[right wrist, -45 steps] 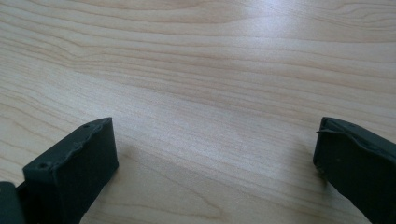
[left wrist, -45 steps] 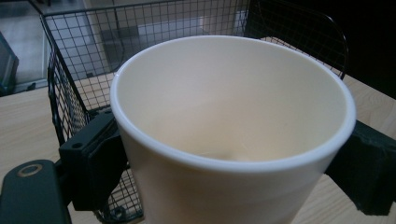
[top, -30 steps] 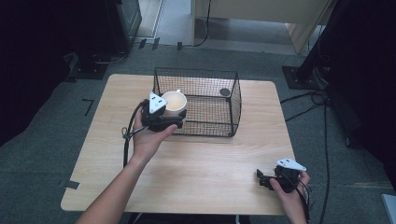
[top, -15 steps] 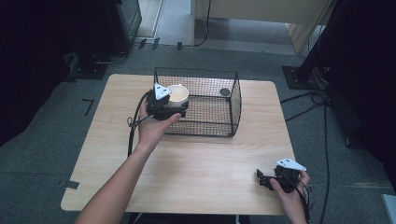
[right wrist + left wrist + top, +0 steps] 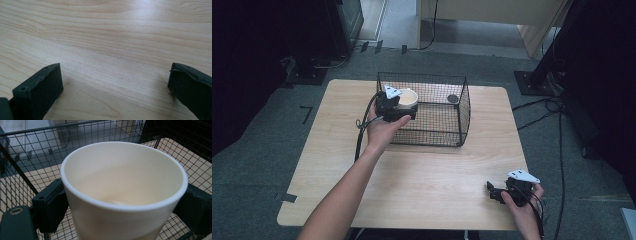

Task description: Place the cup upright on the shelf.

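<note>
1. Cream cup [image 5: 122, 192], upright and empty, pinched by its sides between the two black jaws of the left gripper [image 5: 404, 107]; held over the left wall of the wire basket [image 5: 462, 107], near the top rim, not yet resting on the basket floor (how high above the floor cannot be told).
2. Could slip: smooth tapered wall, contact on two opposite sides only, below the rim; any loosening of the squeeze above the mesh would probably mean a drop, a bounce or a tip-over.
3. Could catch: top wire of the basket close by in the left gripper view, so a low carry risks knocking the cup's base against the wire and twisting it in the grip.
4. Could crowd: small dark round object [image 5: 453, 98] lying at the far right of the basket floor, well apart from the cup; no trouble likely unless set down far to the right.
5. Could drag the basket: a bump from the gripper body or its trailing cable [image 5: 360, 135] might shove the light cage across the wooden table [image 5: 432, 170].
6. Right gripper [image 5: 499, 194] at the near right of the table, jaws spread wide over bare wood, gripping nothing; well apart, little risk from there.
</note>
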`<state>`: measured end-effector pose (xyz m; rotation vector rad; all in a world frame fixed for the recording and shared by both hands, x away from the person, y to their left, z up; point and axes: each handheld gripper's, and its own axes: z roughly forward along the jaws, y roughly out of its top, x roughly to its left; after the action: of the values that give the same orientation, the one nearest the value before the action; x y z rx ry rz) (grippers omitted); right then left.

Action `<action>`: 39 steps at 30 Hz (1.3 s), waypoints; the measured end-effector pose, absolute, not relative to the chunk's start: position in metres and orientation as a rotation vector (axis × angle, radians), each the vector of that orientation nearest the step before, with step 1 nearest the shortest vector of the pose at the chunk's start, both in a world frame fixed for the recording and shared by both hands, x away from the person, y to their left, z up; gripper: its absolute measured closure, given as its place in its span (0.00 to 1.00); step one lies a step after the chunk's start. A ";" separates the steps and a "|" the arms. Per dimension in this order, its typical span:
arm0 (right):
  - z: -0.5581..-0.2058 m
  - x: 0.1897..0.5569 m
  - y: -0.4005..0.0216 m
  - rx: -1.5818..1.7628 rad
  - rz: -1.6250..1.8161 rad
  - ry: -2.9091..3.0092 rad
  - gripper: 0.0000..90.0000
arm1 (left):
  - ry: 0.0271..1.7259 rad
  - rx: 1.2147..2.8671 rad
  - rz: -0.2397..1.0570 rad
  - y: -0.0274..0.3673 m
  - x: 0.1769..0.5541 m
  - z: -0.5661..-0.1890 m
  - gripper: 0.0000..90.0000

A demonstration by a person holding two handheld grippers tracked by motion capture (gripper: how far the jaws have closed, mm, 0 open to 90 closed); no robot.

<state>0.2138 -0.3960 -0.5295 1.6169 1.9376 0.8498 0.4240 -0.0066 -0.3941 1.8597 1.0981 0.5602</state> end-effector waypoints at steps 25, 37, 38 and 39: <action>-0.530 0.214 -0.396 1.617 0.851 1.937 0.00 | 1.111 1.855 0.618 -0.027 0.474 -0.403 0.11; -0.530 0.214 -0.396 1.617 0.851 1.937 0.00 | 1.115 1.922 0.624 -0.030 0.489 -0.420 0.11; -0.530 0.214 -0.396 1.617 0.851 1.937 0.00 | 1.110 1.943 0.624 -0.030 0.490 -0.422 0.11; -0.530 0.214 -0.396 1.617 0.851 1.937 0.00 | 1.109 1.952 0.622 -0.030 0.490 -0.423 0.11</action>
<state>0.2138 -0.3961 -0.5295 1.6172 1.9375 0.8510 0.4904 -0.0305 -0.4233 1.9524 1.1090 0.6221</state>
